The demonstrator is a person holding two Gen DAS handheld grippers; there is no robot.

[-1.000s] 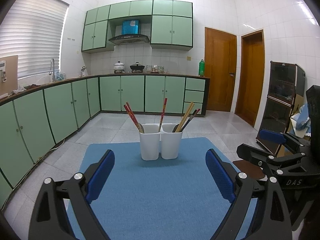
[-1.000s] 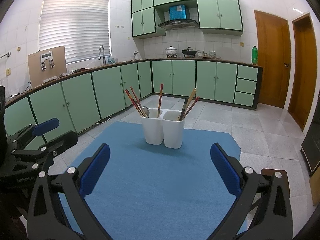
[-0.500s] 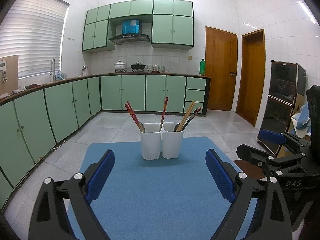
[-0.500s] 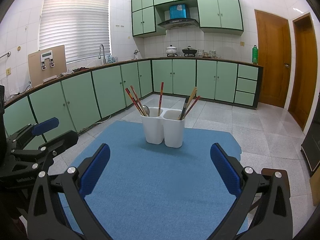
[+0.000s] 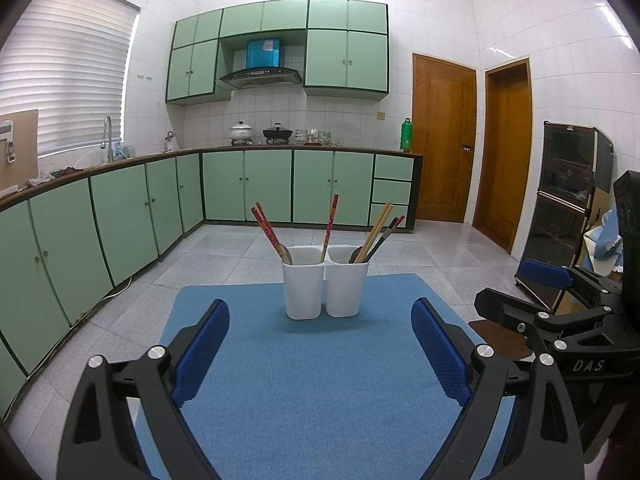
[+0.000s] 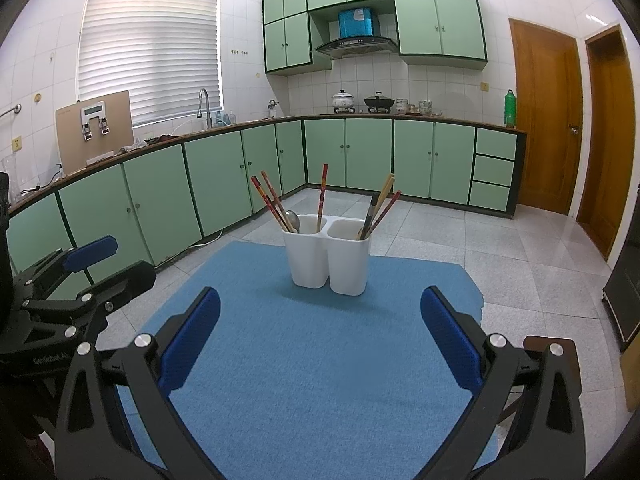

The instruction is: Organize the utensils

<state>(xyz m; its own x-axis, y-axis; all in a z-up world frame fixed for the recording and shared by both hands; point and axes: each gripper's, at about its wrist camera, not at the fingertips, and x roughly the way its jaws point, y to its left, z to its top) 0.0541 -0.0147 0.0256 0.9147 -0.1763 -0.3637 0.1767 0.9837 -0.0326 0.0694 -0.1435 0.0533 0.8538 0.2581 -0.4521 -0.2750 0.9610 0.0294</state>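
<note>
Blue mat point(image 5: 320, 380) under twin white holders point(image 5: 325, 286); green-cabinet kitchen point(image 6: 224, 184), tiled floor point(image 6: 500, 248); both grippers' jaws apart, empty.

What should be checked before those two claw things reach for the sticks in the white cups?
1. Left gripper open, holding nothing: ok.
2. Right gripper open, holding nothing: ok.
3. Both white cups upright, side by side on the blue mat: ok.
4. Mat between fingers and cups free of obstacles: ok.
5. Utensils sorted by kind: not ok; a spoon shares the left cup with red chopsticks.
6. What lies deep inside the cups: cannot tell.
</note>
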